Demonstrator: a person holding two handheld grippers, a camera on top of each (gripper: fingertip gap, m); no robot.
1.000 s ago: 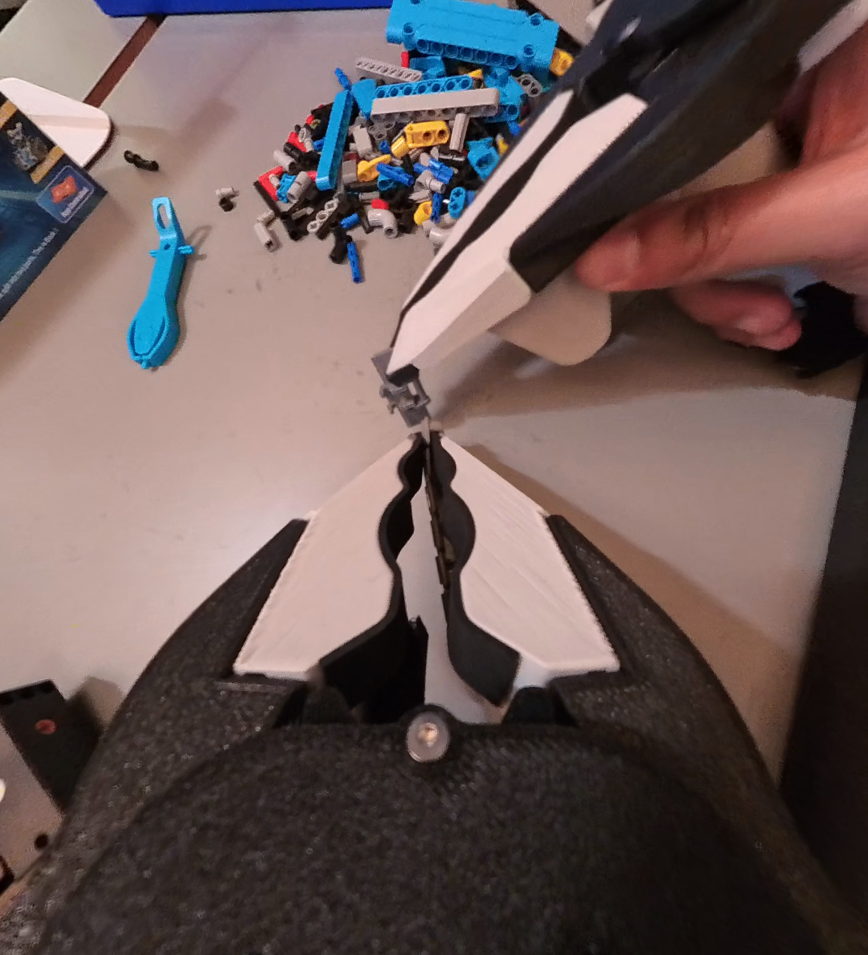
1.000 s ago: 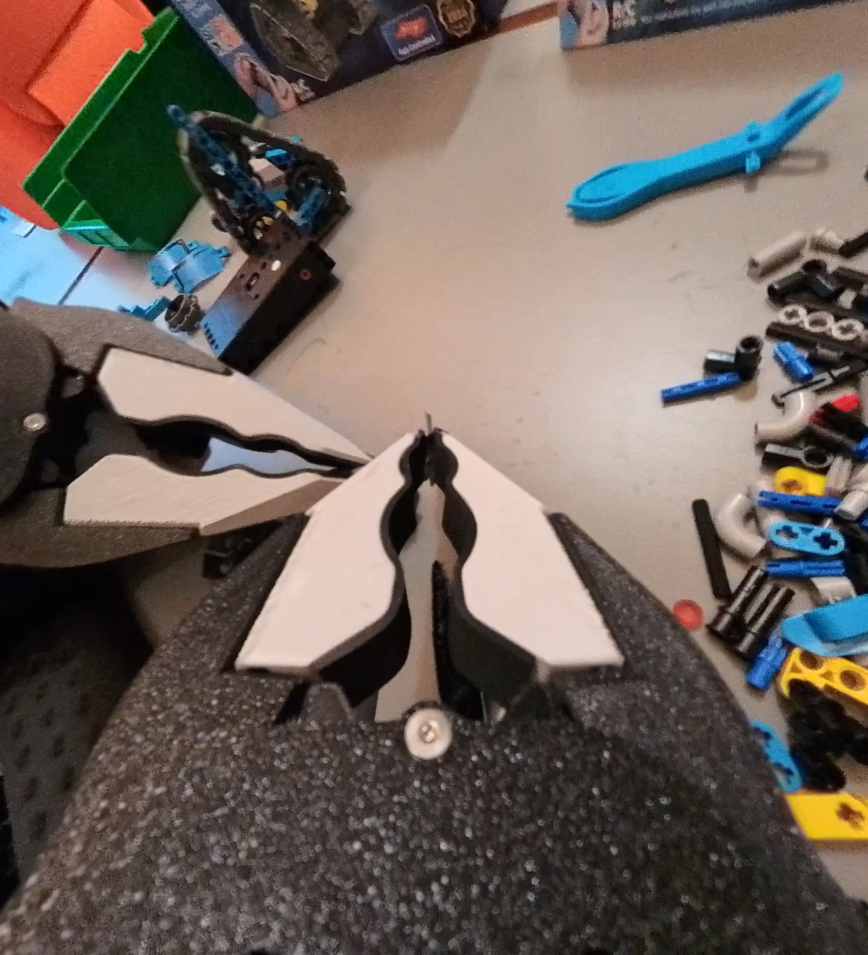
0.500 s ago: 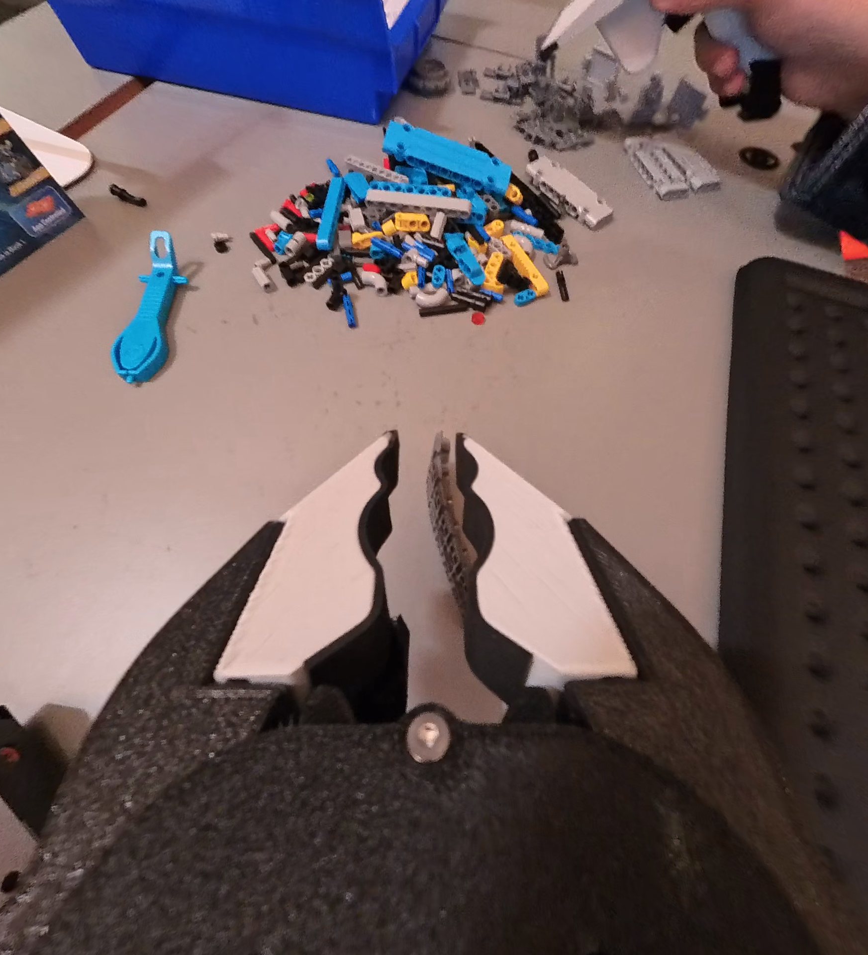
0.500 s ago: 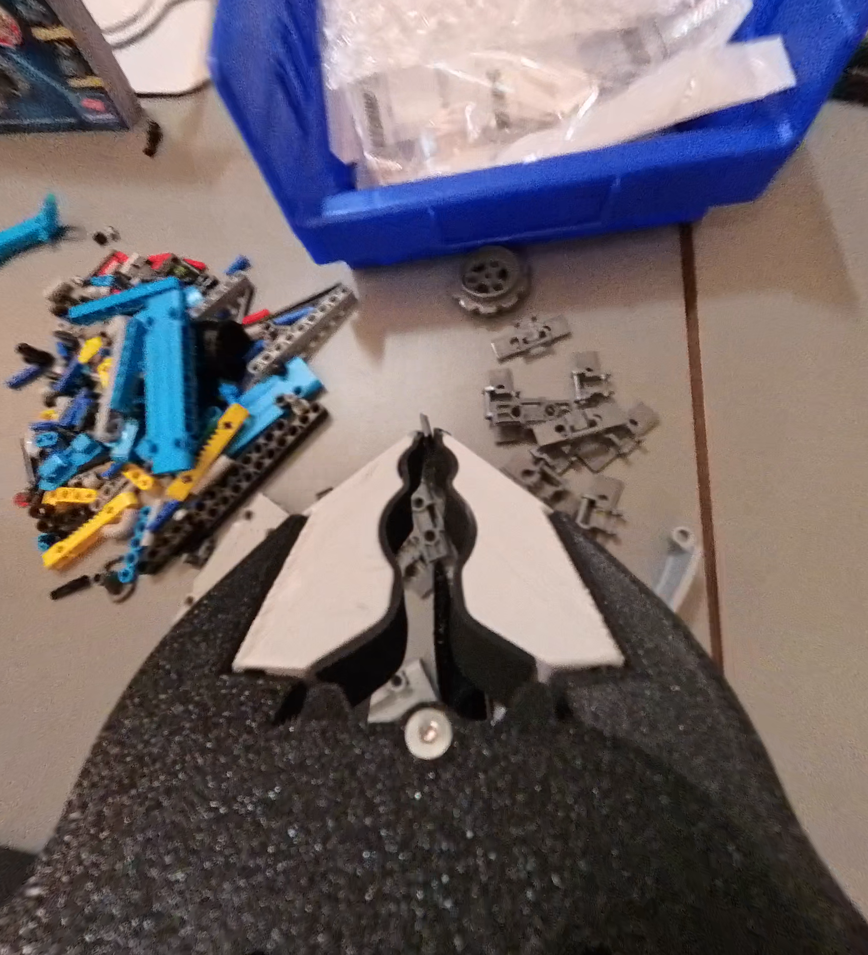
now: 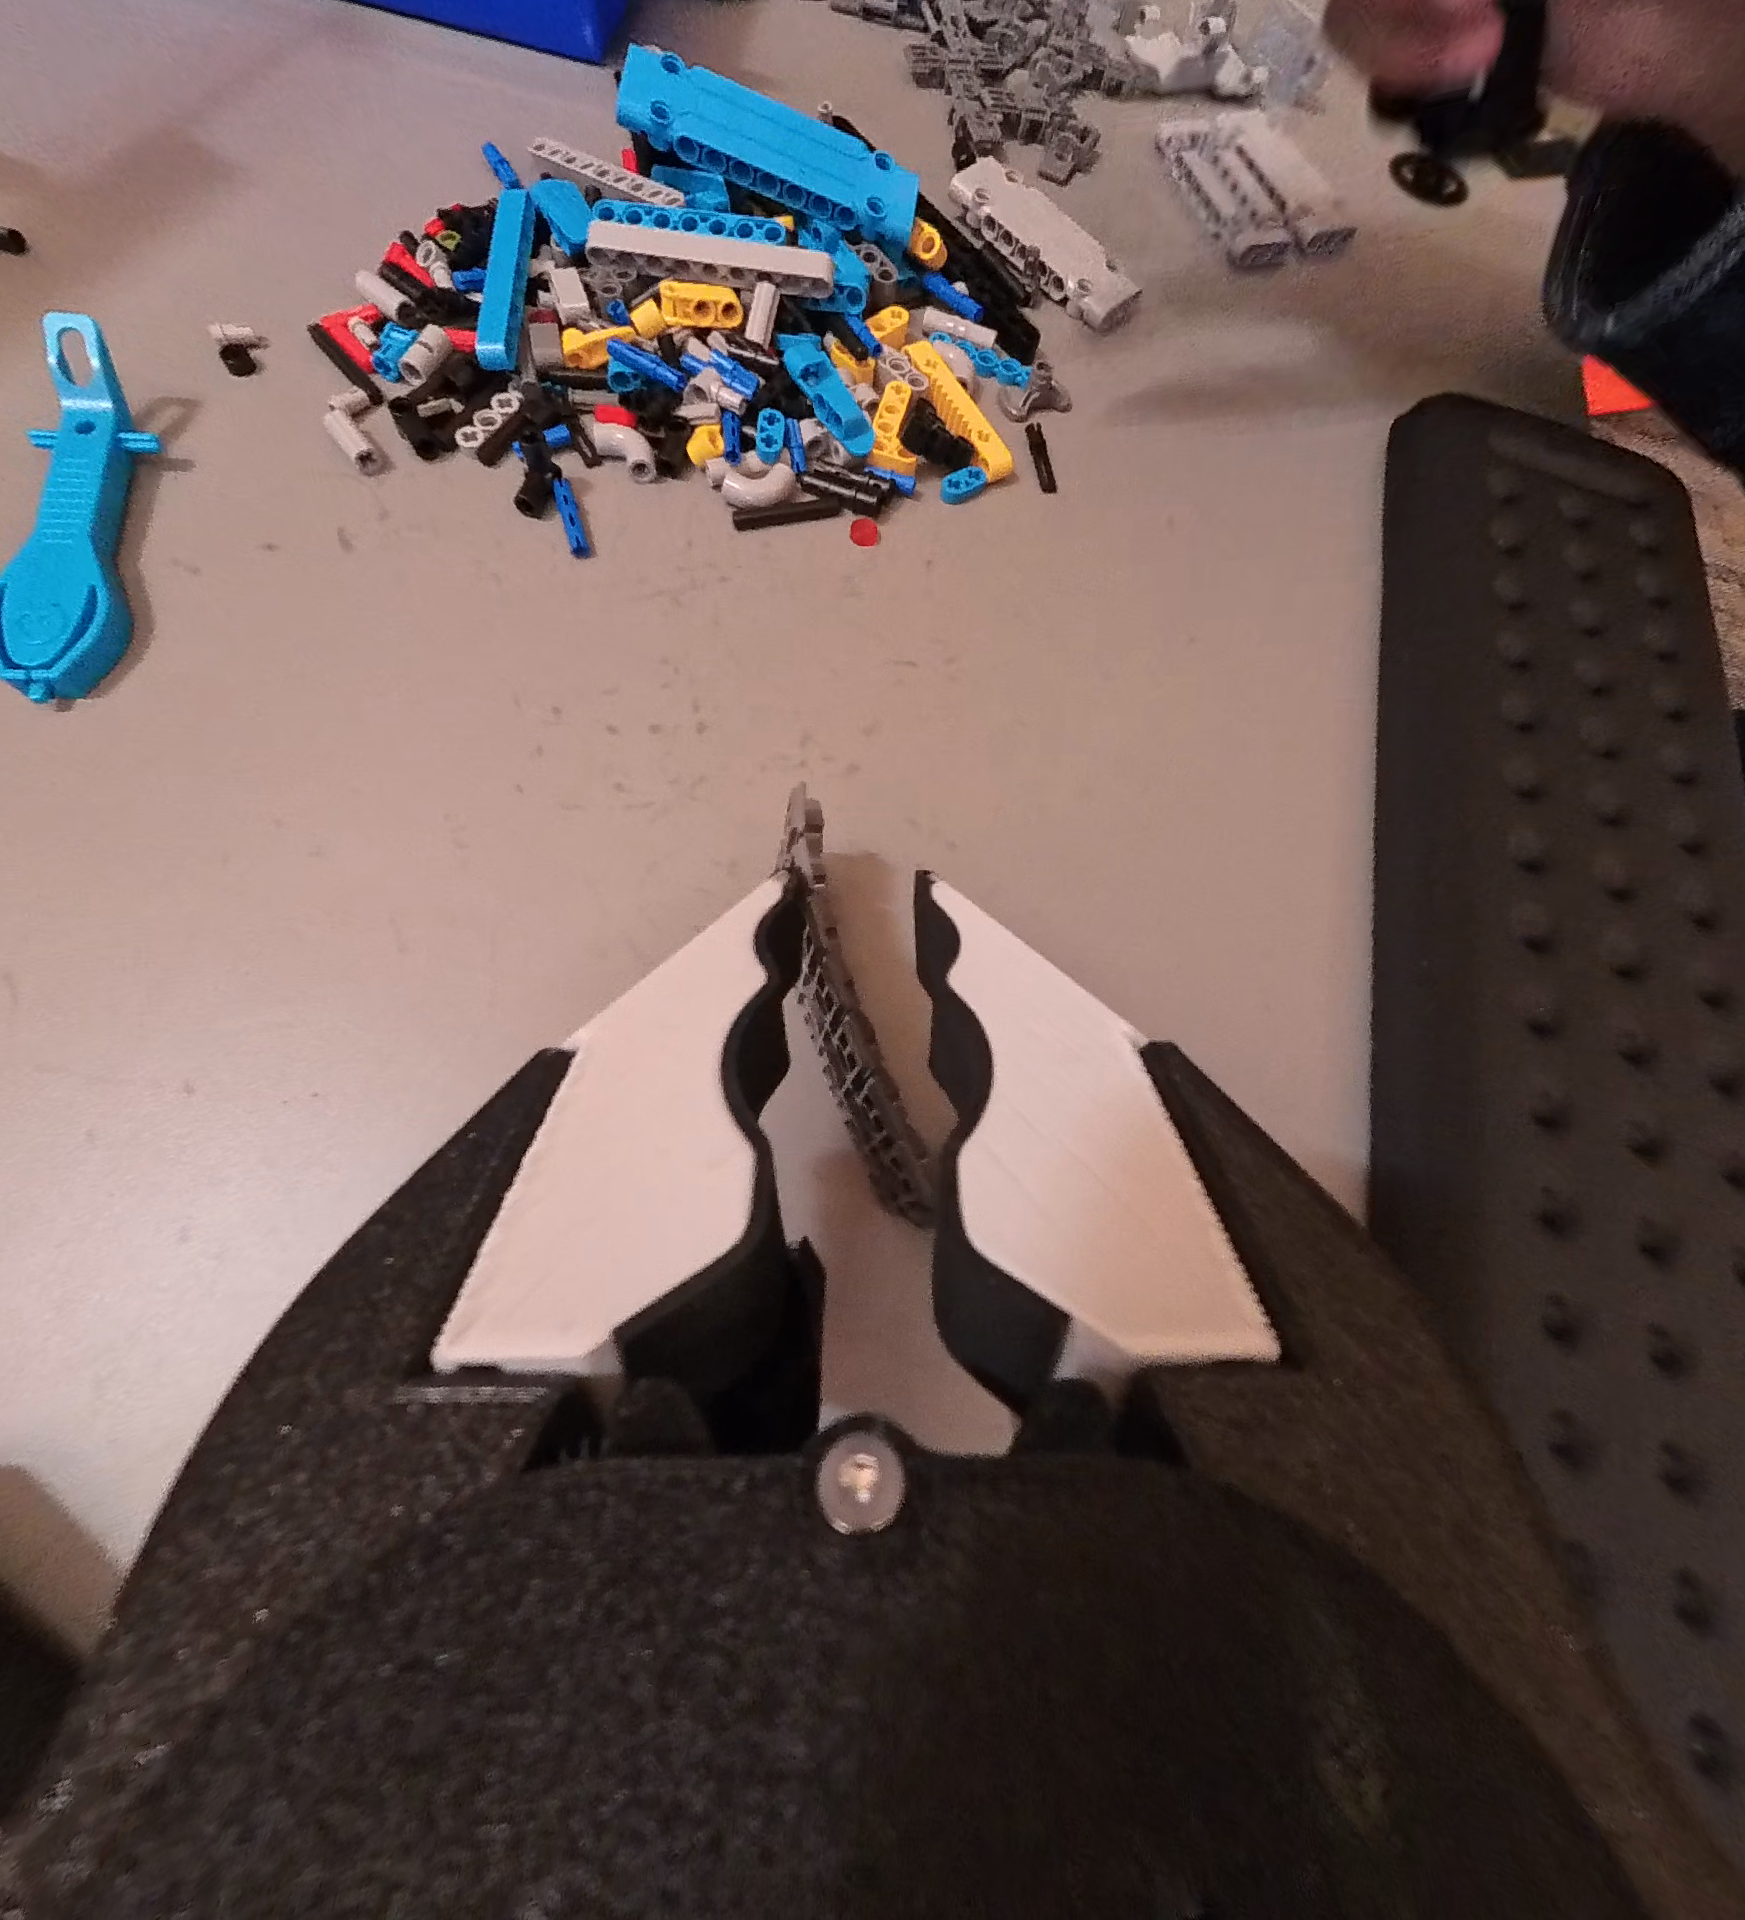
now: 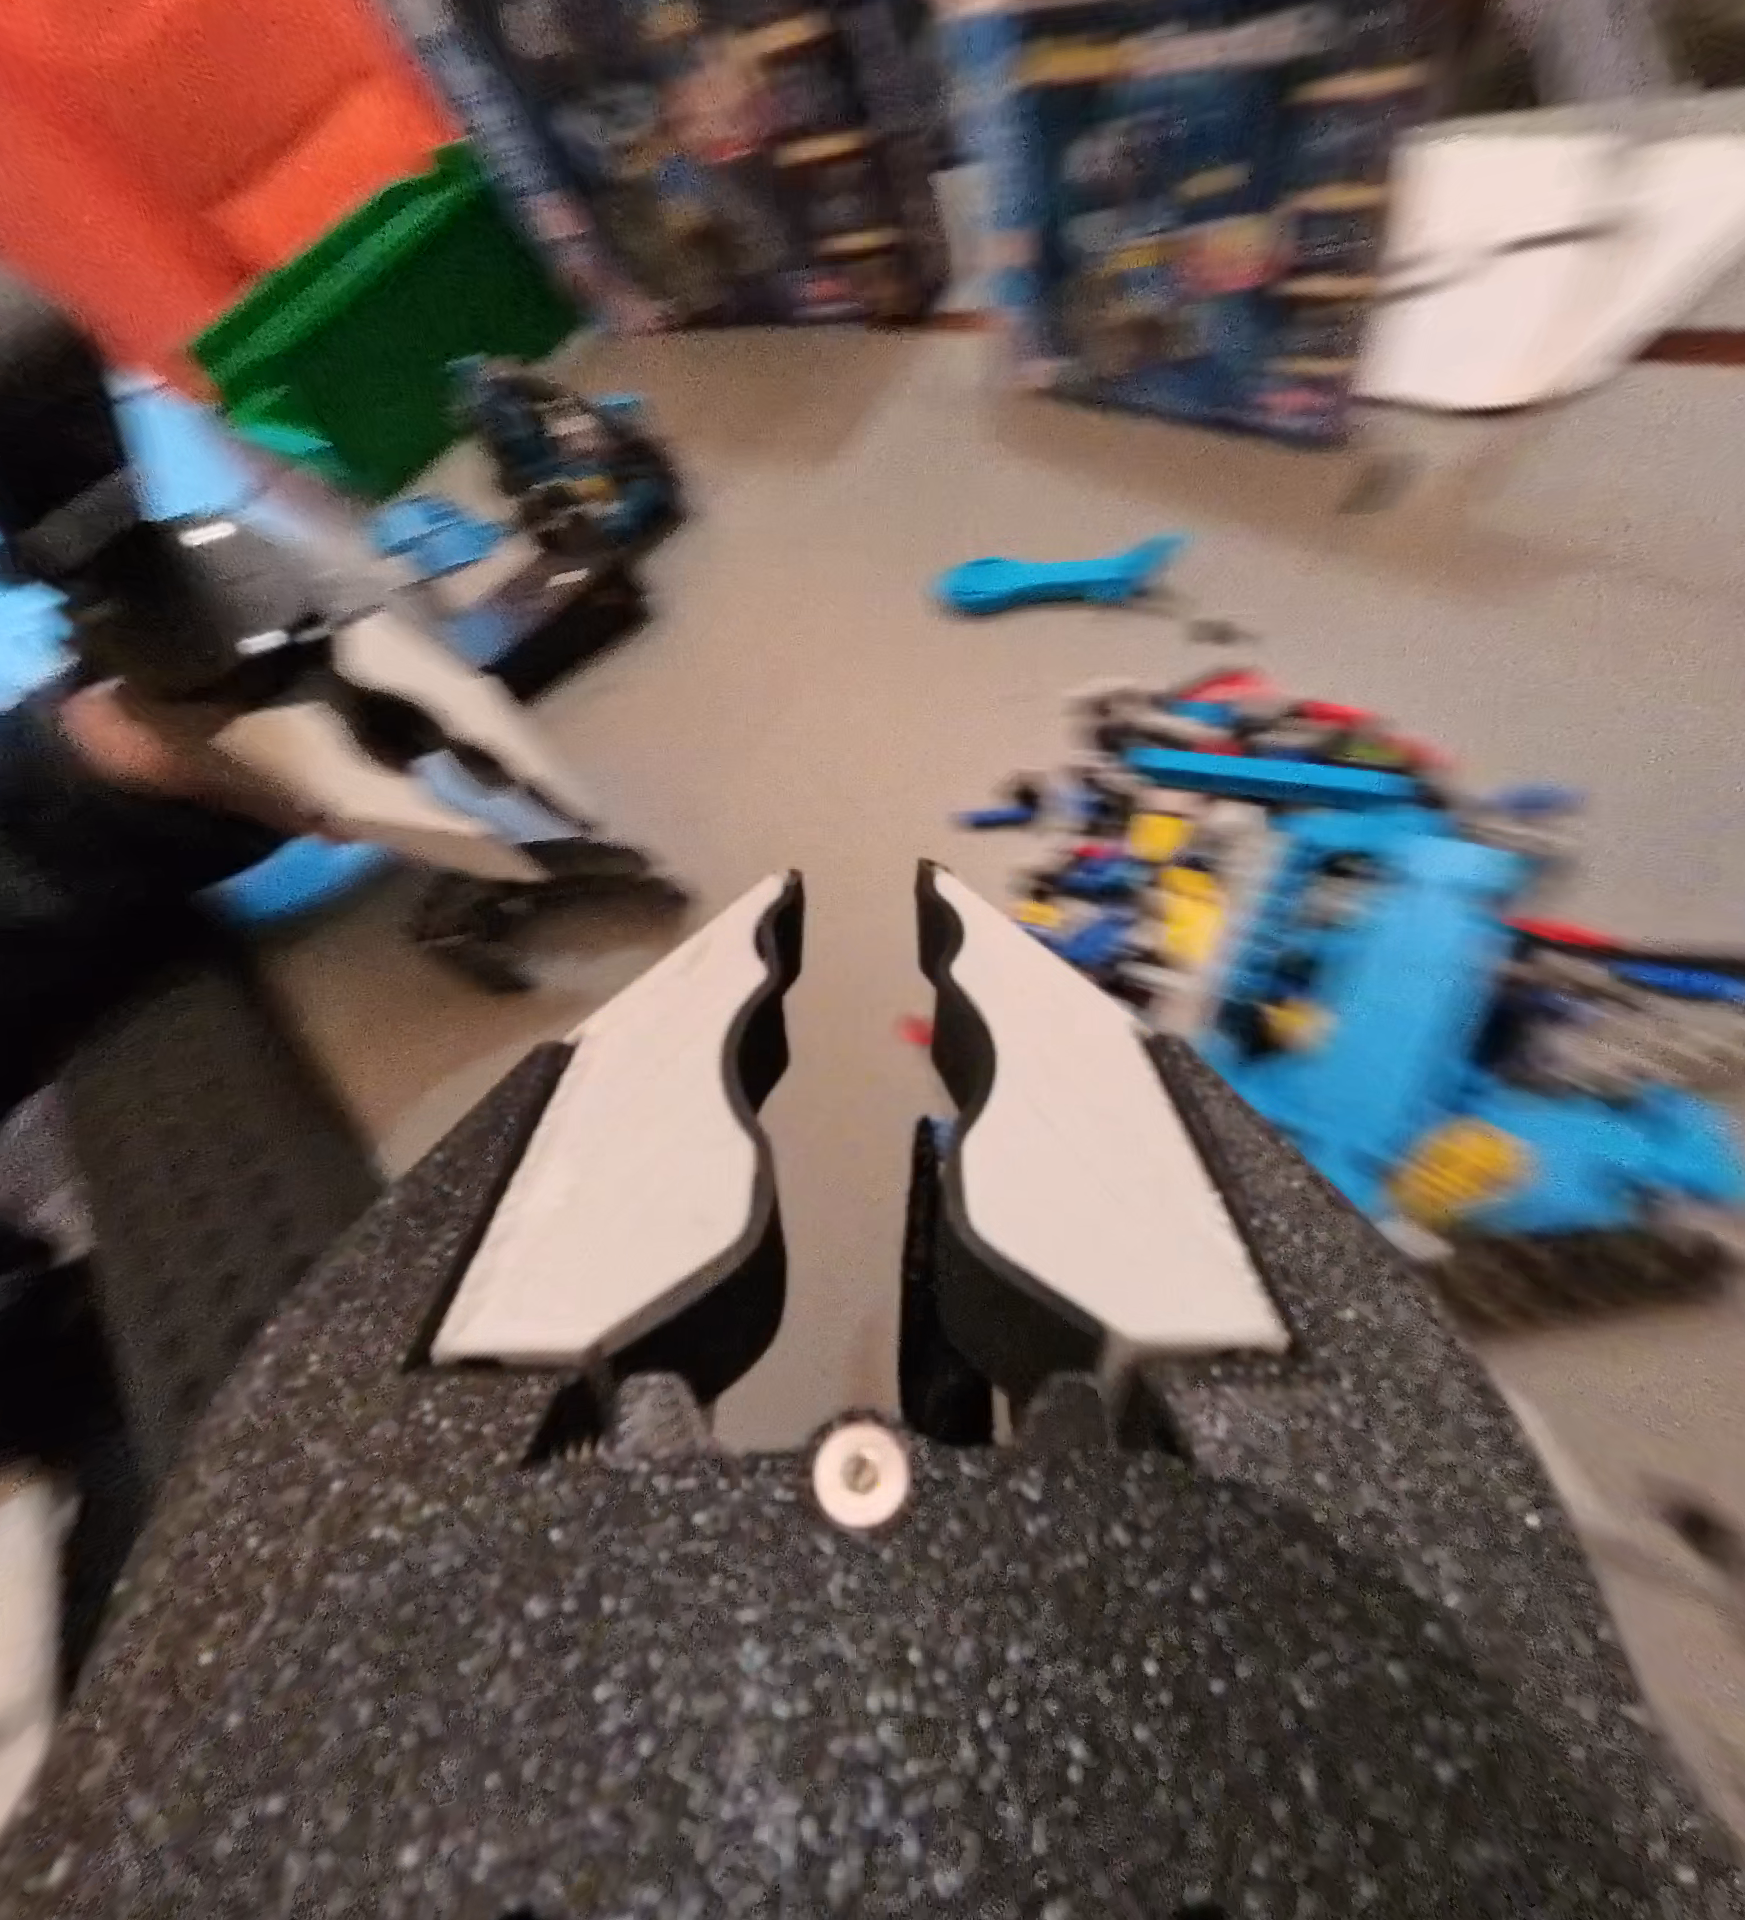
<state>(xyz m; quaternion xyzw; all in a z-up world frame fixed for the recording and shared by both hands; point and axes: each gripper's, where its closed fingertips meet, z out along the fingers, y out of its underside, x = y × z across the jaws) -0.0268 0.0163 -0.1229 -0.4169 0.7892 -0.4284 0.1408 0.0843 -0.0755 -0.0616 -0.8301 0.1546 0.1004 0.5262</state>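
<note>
My left gripper is open above the grey table. A dark grey chain of track links stands slantwise between its fingers. The chain's top leans on the left fingertip and its lower end reaches the right finger; there is a clear gap at the right tip. My right gripper is open and nothing lies between its fingers. The right wrist view is blurred by motion. It shows the left gripper at the left with a dark piece at its tip.
A pile of blue, yellow, black and grey building pieces lies ahead, with a blue lever tool to its left. Loose grey links lie at the back. A black studded mat is on the right, a dark sleeve above it. Green bin, boxes.
The left gripper opened, and the grey chain shifted from its right pad to lean on the left fingertip. The right gripper, shut on a grey link half a second ago, opened and swung back left.
</note>
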